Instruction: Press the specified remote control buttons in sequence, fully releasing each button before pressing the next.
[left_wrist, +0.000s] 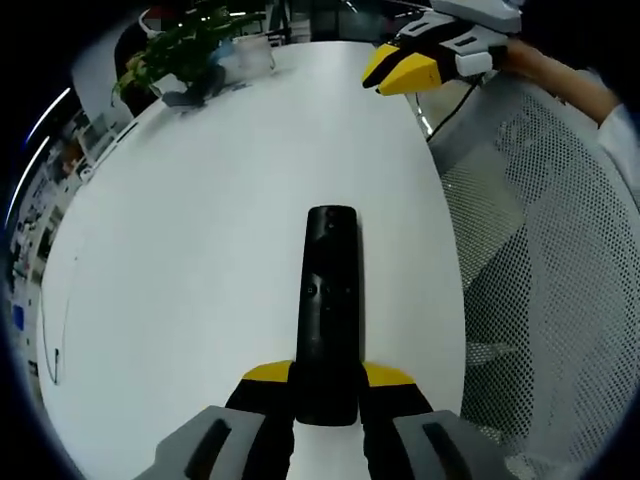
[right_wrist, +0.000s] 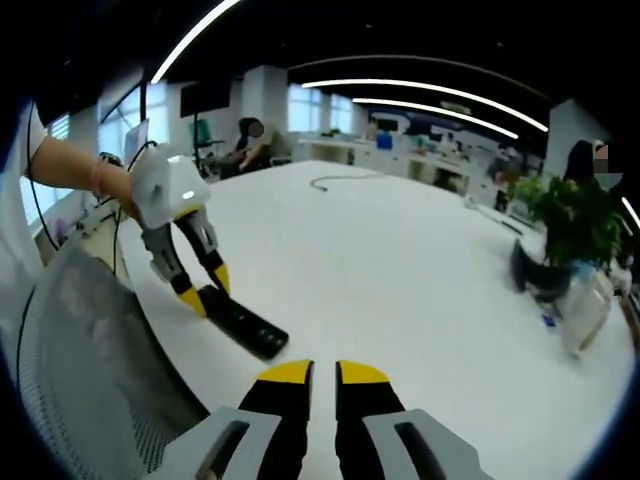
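Note:
A long black remote control (left_wrist: 330, 300) lies lengthwise over the white table (left_wrist: 200, 250), its near end clamped between the yellow-tipped jaws of my left gripper (left_wrist: 328, 385). In the right gripper view the same remote (right_wrist: 245, 325) sticks out from the left gripper (right_wrist: 205, 290), which a person's hand (right_wrist: 110, 185) holds near the table's edge. My right gripper (right_wrist: 322, 378) hovers above the table with its jaws together and nothing between them, a short way from the remote's free end. It also appears far off as the right gripper (left_wrist: 400, 70).
A potted plant (left_wrist: 180, 45) (right_wrist: 570, 220) and a clear container (right_wrist: 585, 310) stand at the table's far side. A white mesh chair (left_wrist: 540, 250) (right_wrist: 70, 360) sits against the table edge. A thin cable (left_wrist: 50, 330) lies on the table.

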